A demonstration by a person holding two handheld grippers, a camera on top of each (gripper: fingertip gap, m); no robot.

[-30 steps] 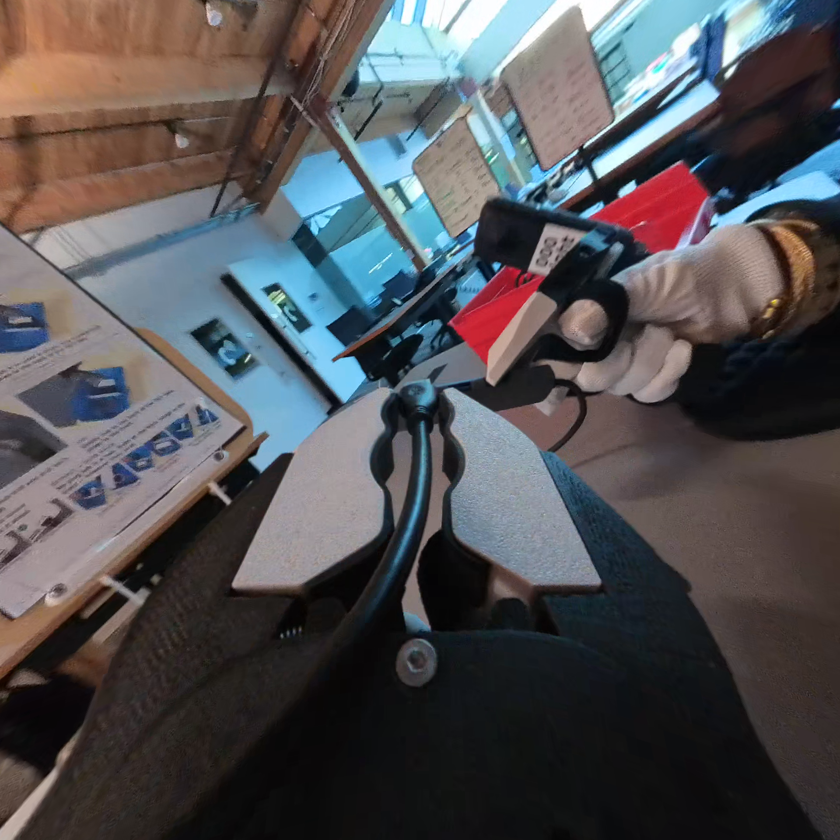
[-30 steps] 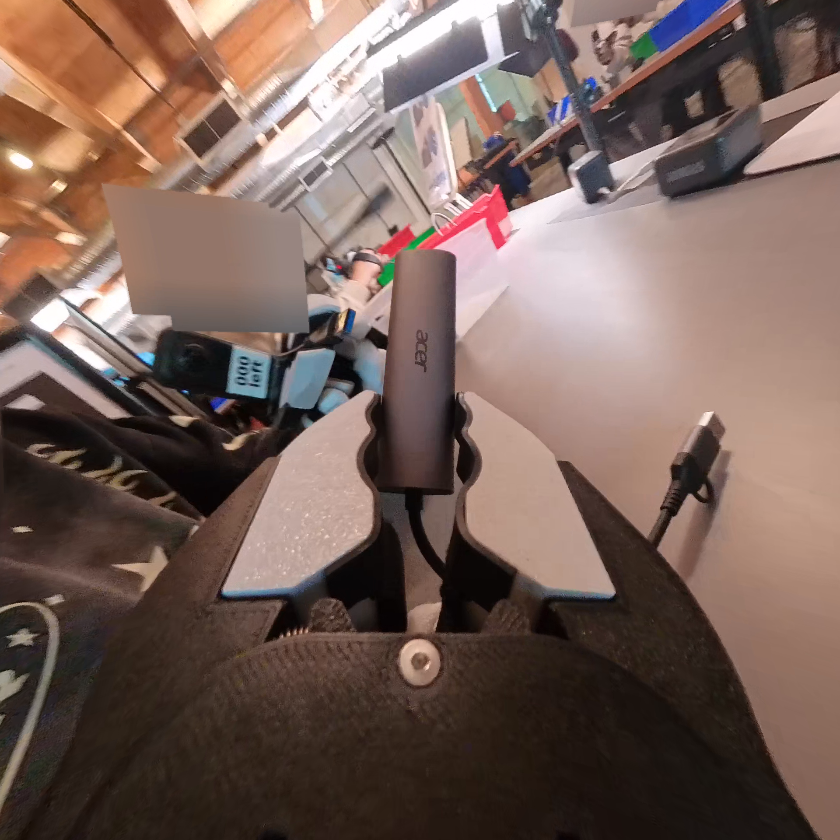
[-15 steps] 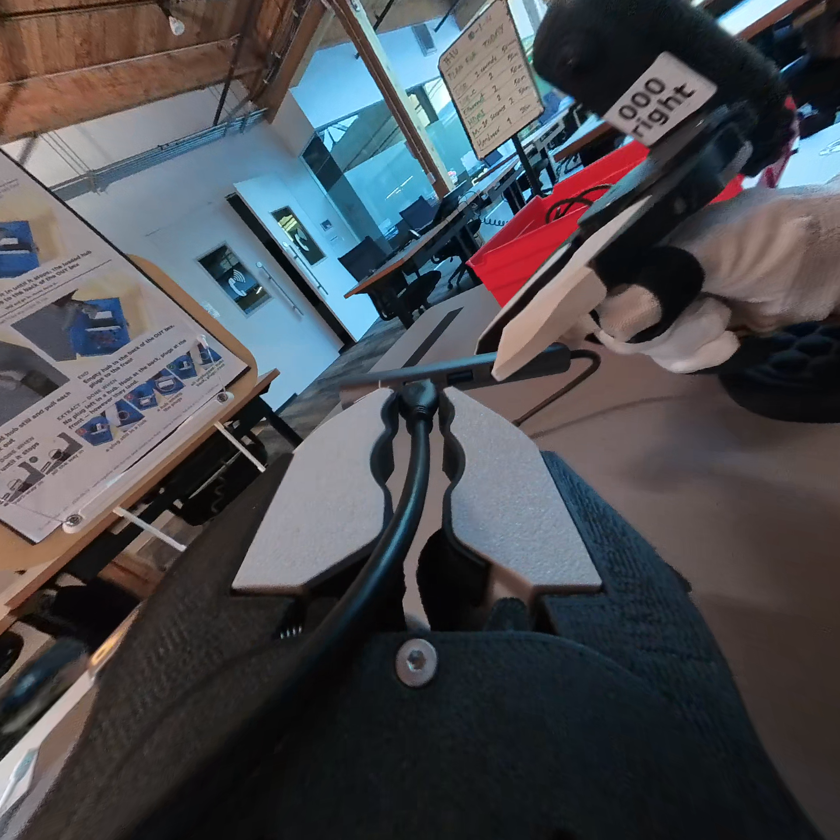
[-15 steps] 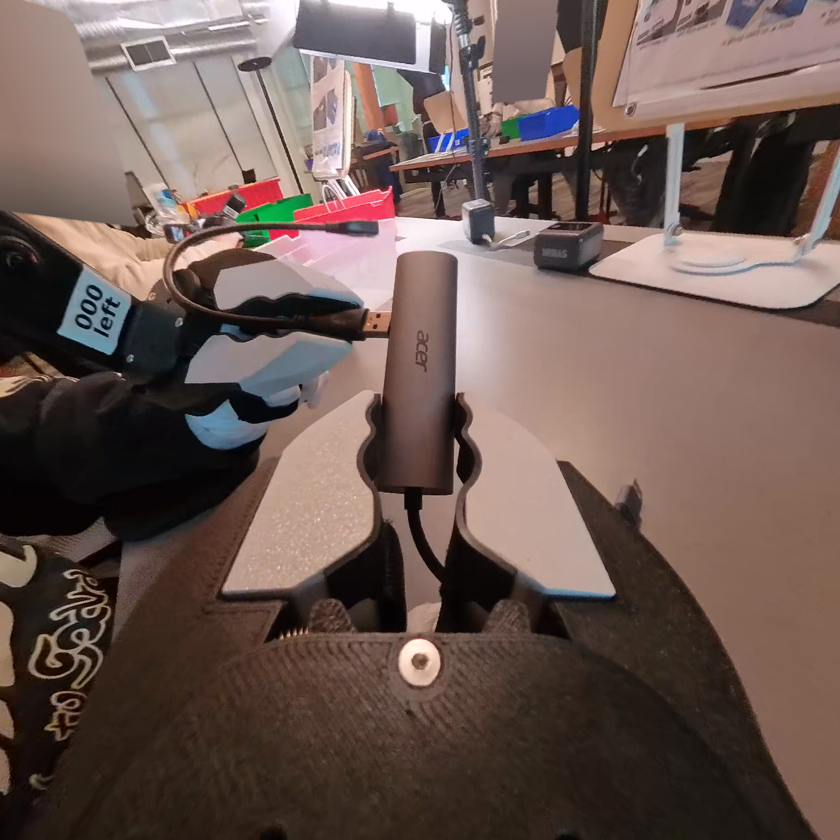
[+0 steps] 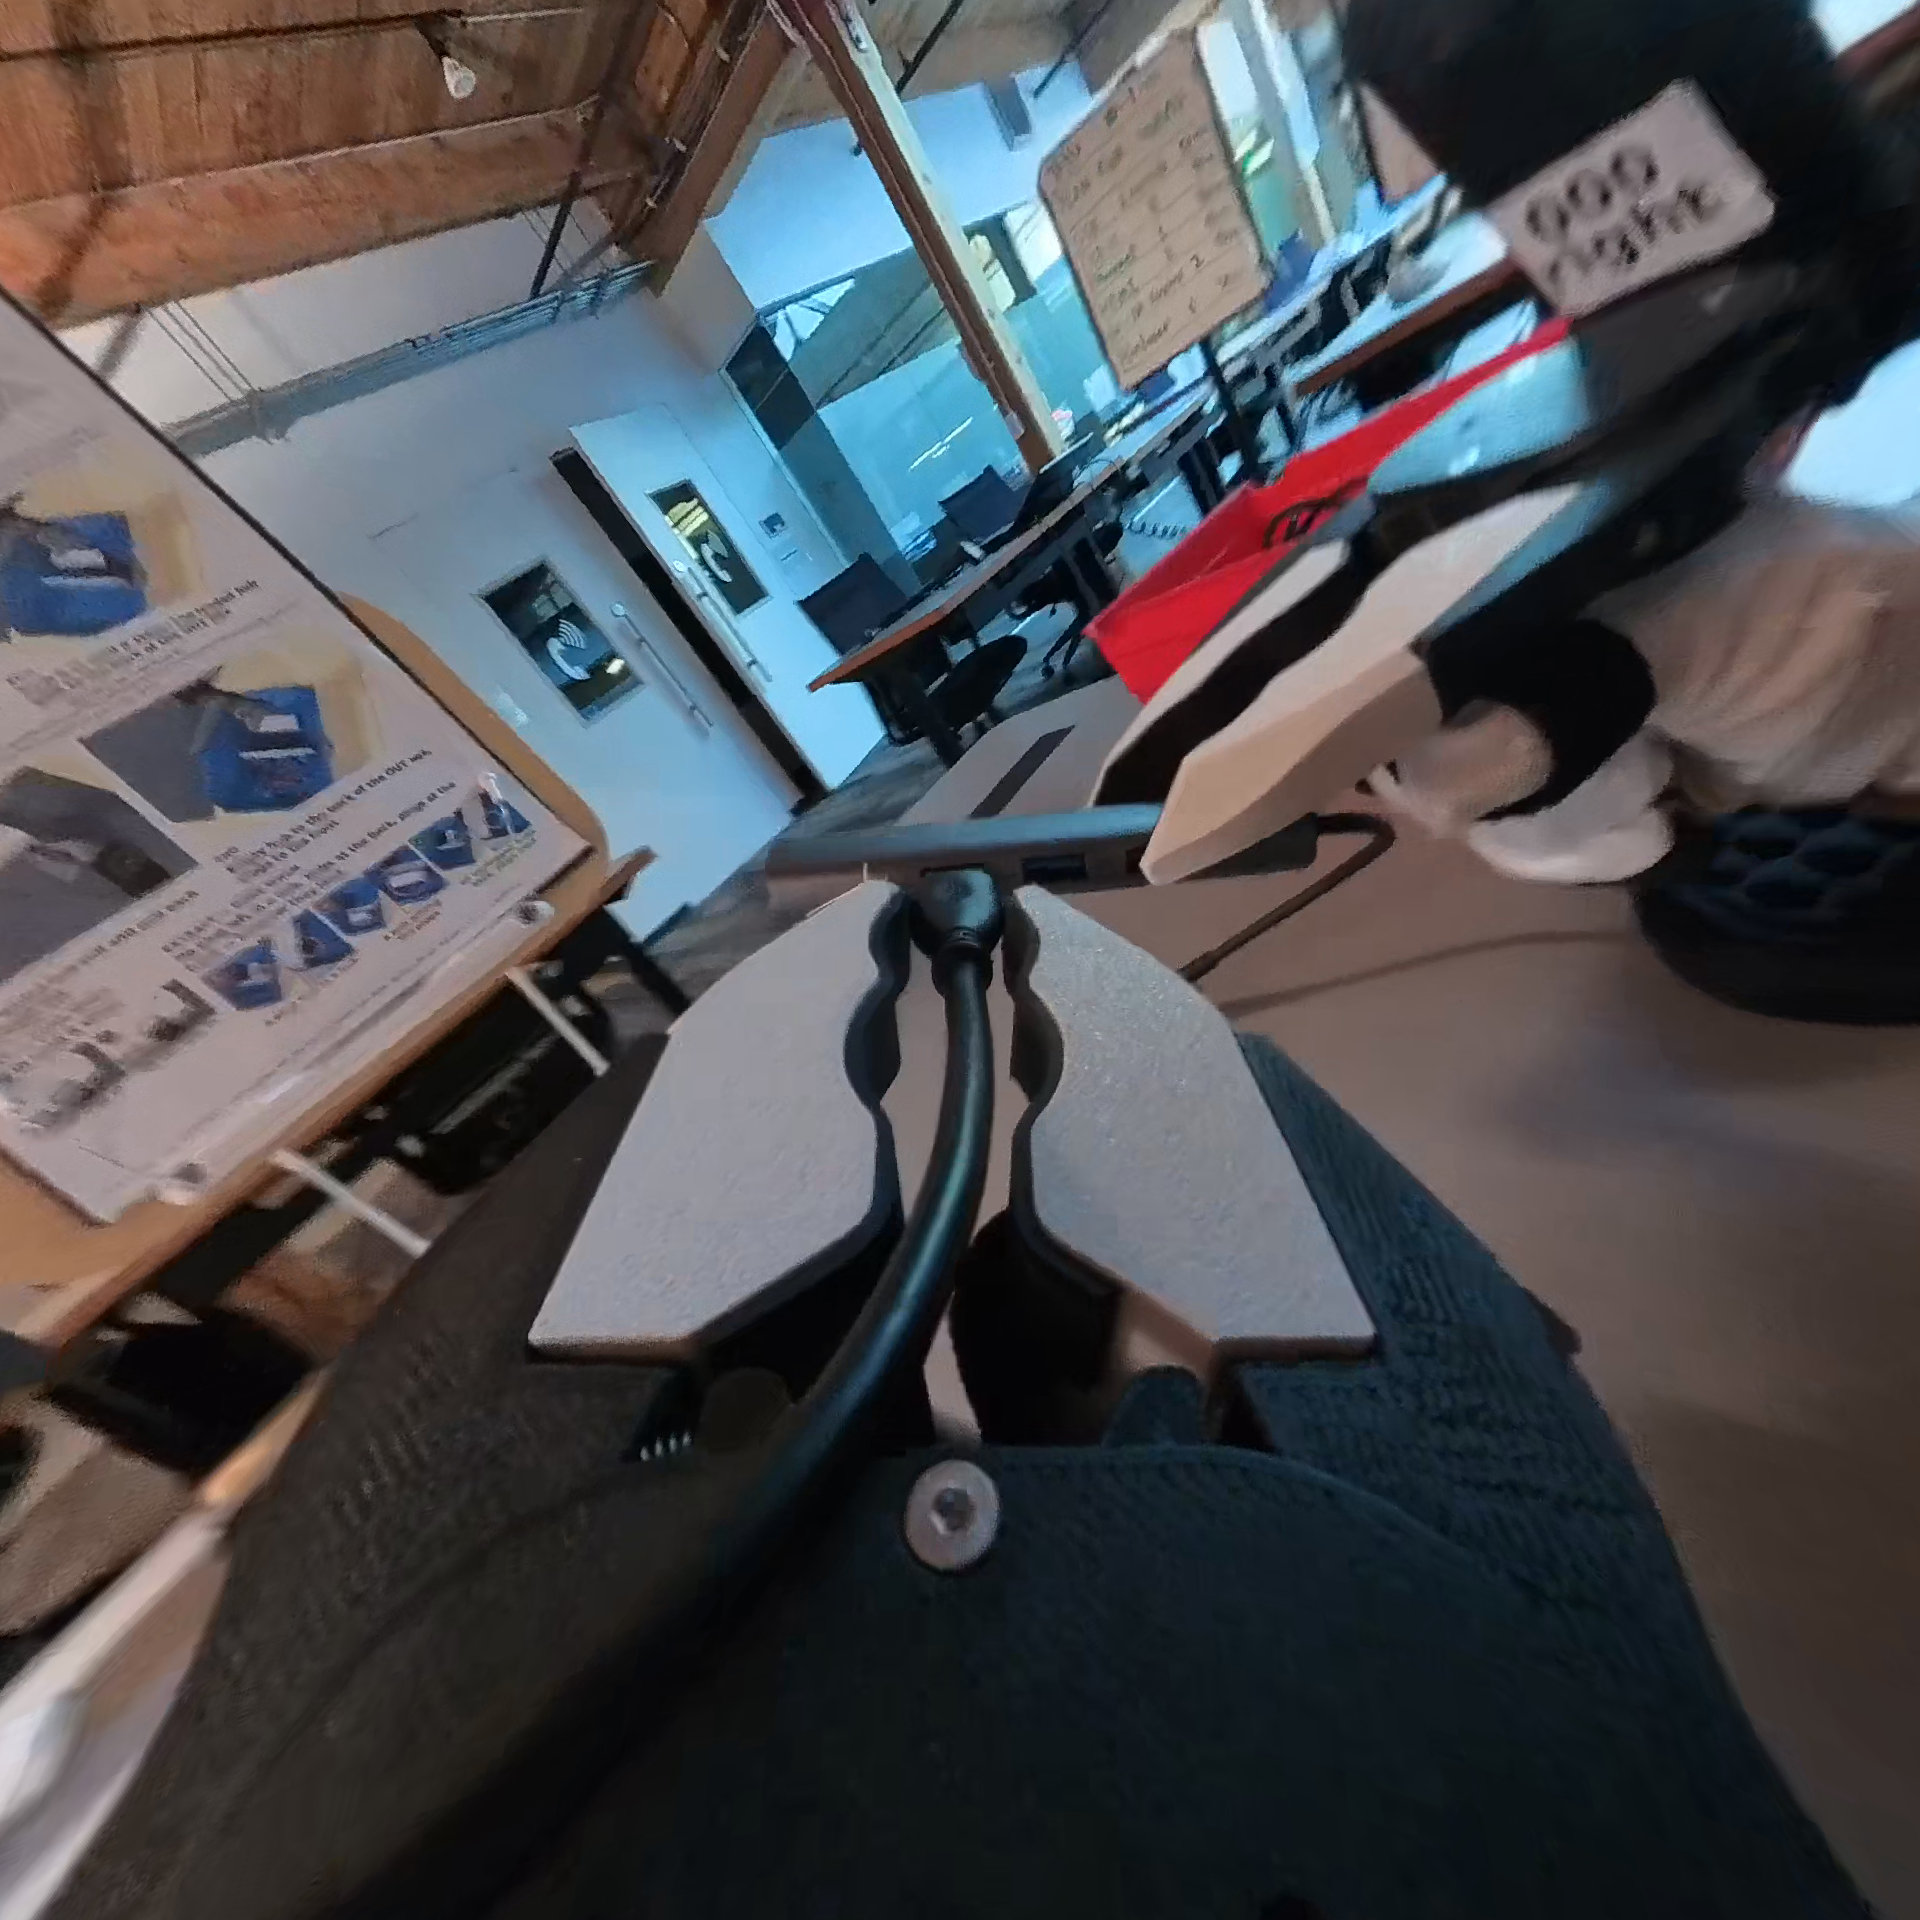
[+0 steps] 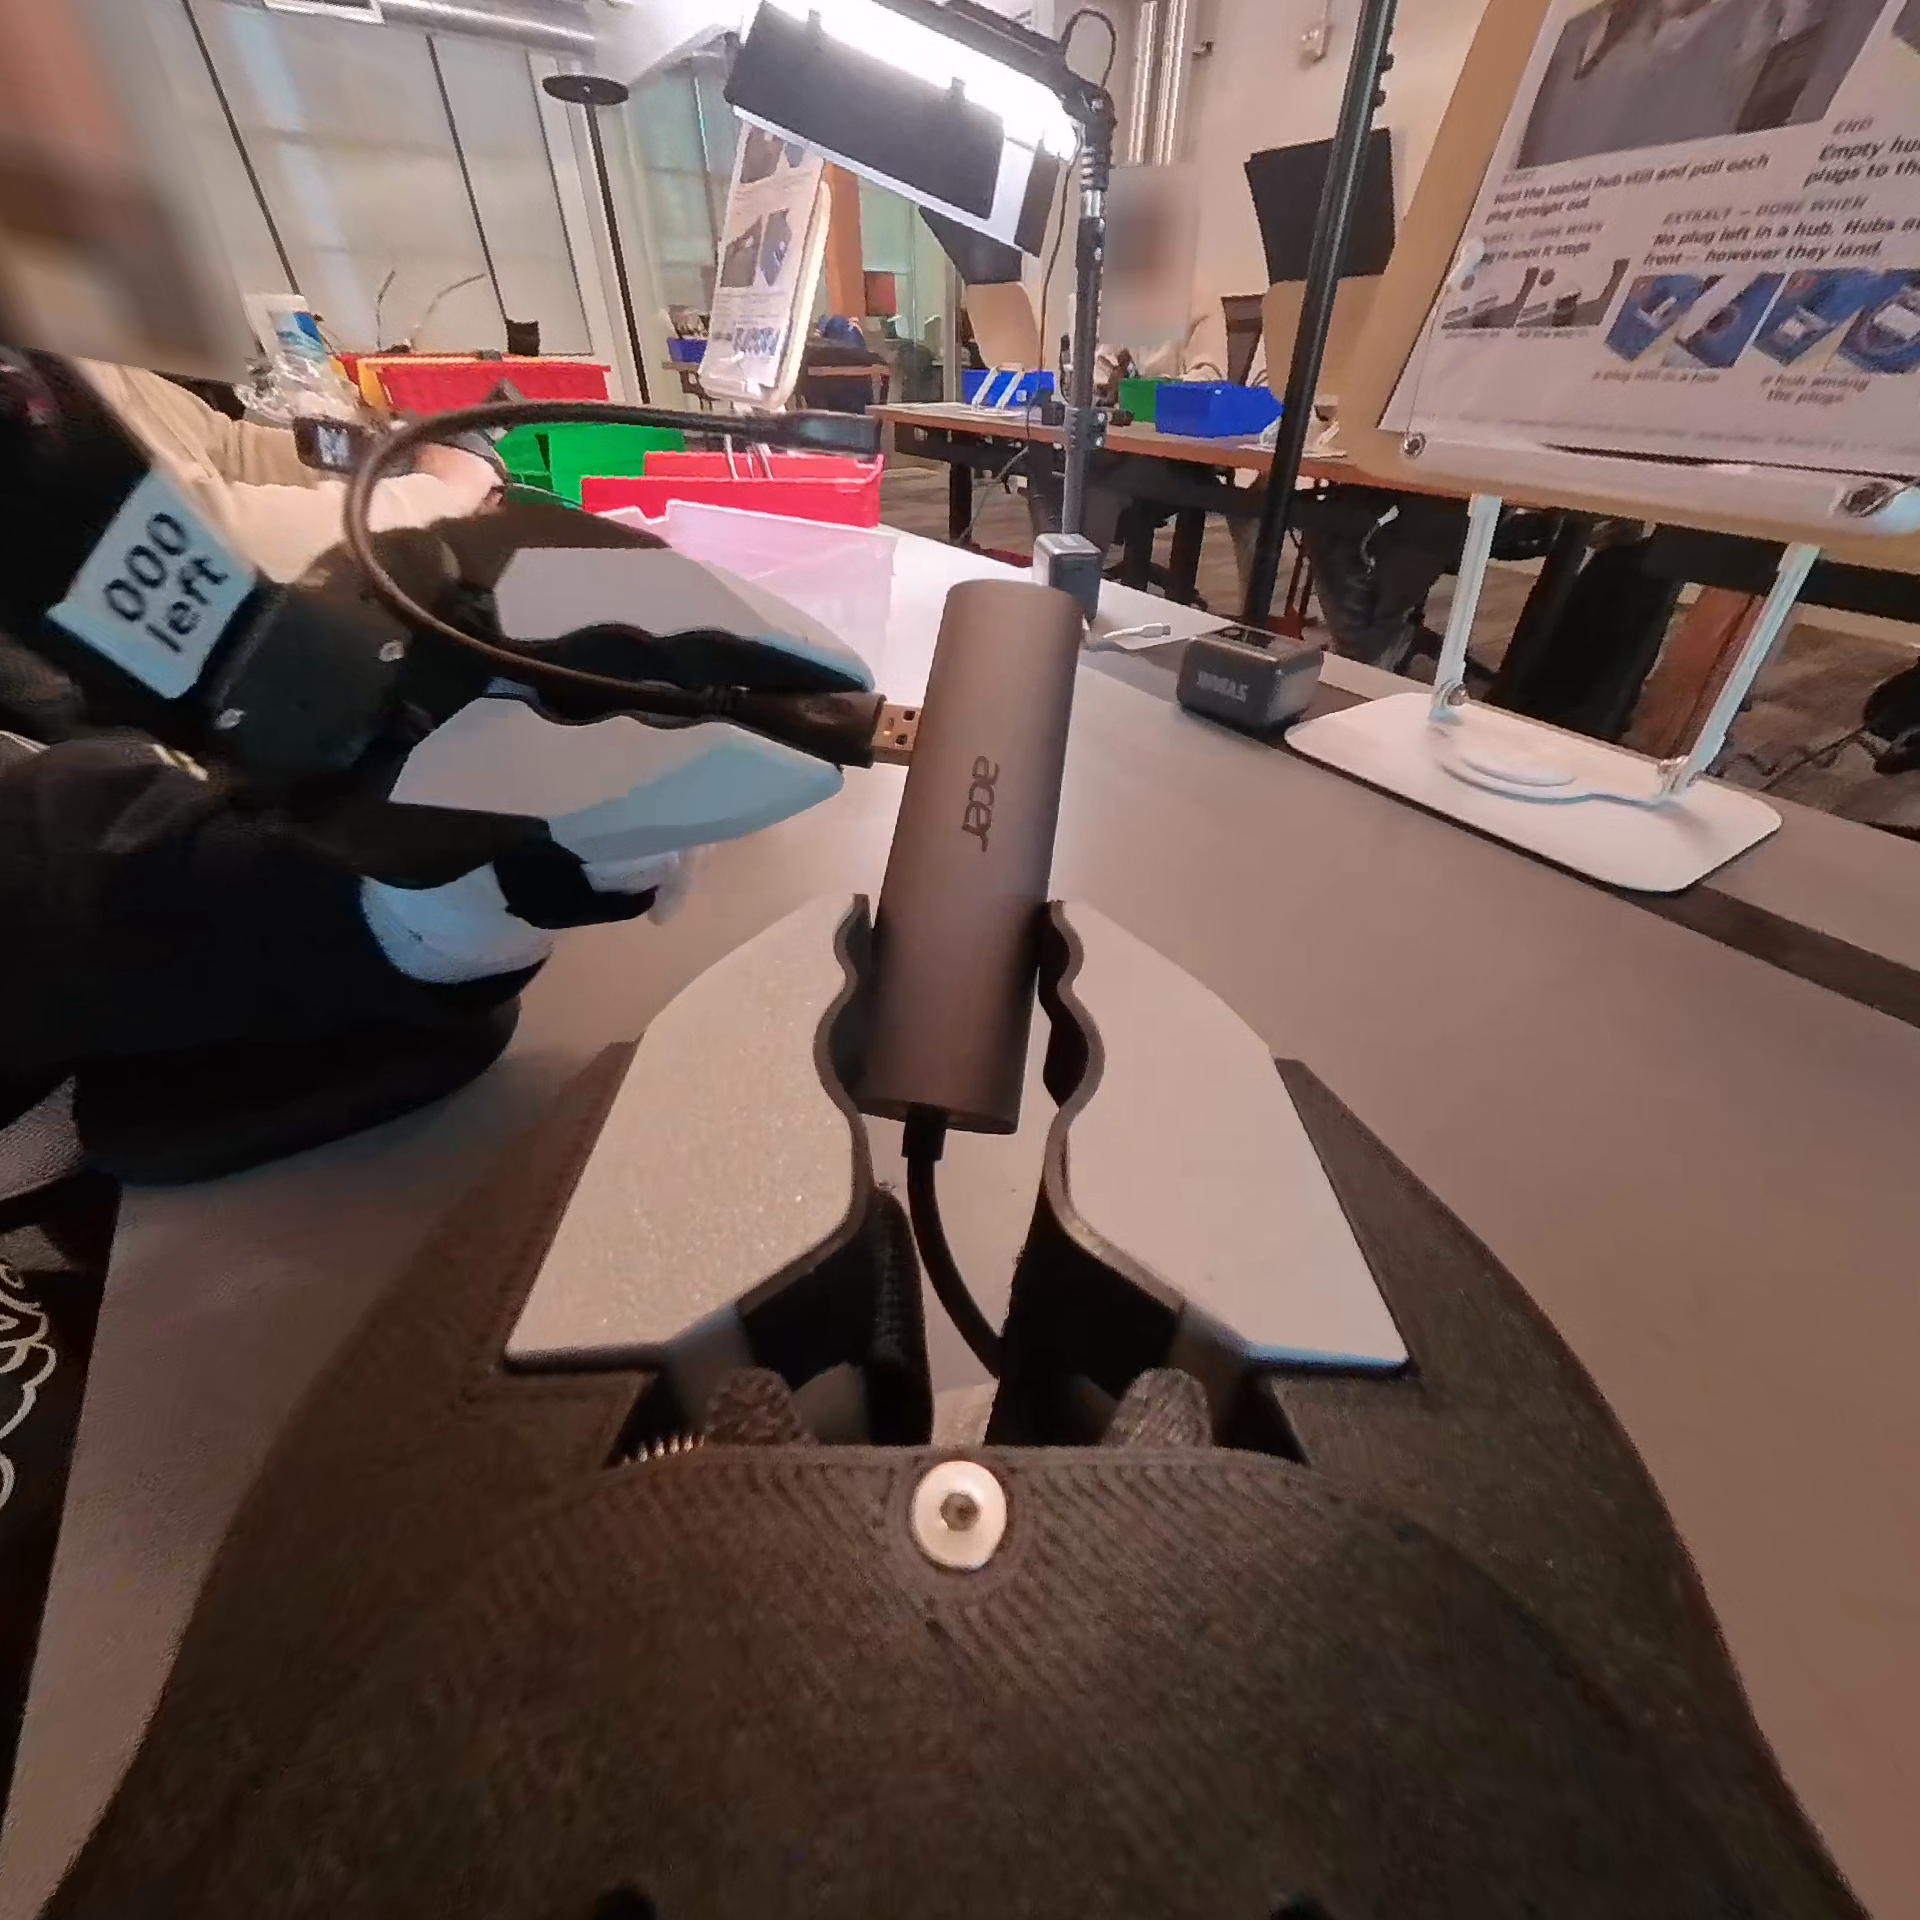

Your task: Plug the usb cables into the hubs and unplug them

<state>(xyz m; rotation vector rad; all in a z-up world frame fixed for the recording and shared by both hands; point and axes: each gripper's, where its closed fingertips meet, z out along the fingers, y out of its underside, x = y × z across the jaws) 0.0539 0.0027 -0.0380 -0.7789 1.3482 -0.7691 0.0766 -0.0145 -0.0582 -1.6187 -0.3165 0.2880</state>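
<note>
Left gripper [image 5: 956,914] jaws closed down on the usb cable [image 5: 961,1081], pinching just behind the plug [image 6: 831,717]; the cord runs back between the jaws and loops off behind. Cord looks soft and floppy and the plug shell rigid, so holding right at the shell is the sensible spot, since further back it would likely buckle on the push.

Right gripper [image 6: 940,997] jaws clamped on the lower end of the grey hub [image 6: 977,821], its own short lead dropping down between them. Hub looks light, stiff and smooth-sided, and could twist in the grip under a sideways push; a hold nearer the ports would brace it better.

Plug tip touches or is just started into a side port of the hub; metal tongue is mostly exposed in the right wrist view, so judged not seated. More open ports show beside it in the left wrist view.

Both are held above the grey worktop [image 6: 1455,1091]. Further off: a small black box [image 6: 1247,681], an instruction board on its white stand [image 6: 1538,790], red bins [image 6: 748,488].
</note>
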